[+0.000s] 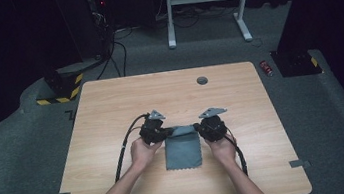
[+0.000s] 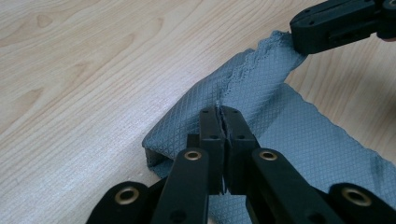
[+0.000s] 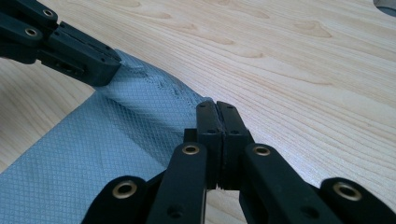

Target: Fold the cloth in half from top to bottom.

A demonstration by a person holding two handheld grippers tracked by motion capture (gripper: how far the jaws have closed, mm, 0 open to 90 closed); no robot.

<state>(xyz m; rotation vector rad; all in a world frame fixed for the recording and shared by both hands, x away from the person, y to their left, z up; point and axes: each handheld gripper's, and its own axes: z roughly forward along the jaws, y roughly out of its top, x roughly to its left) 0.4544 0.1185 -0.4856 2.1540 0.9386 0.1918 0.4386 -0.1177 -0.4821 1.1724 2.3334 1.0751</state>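
On the wooden desk [image 1: 121,184], your left gripper [image 2: 223,112] and right gripper [image 3: 215,106] are each pinched tight on a far corner of the grey cloth [image 1: 183,151]; the rest lies flat toward you.

A cloth [image 1: 183,148] lies on the worktop [image 1: 112,115], midway between the left and right edges and nearer the near edge. The left hand-held gripper [image 1: 165,134] pinches its far left corner, the right hand-held gripper [image 1: 198,128] its far right corner. A round hole [image 1: 202,80] sits near the far edge.
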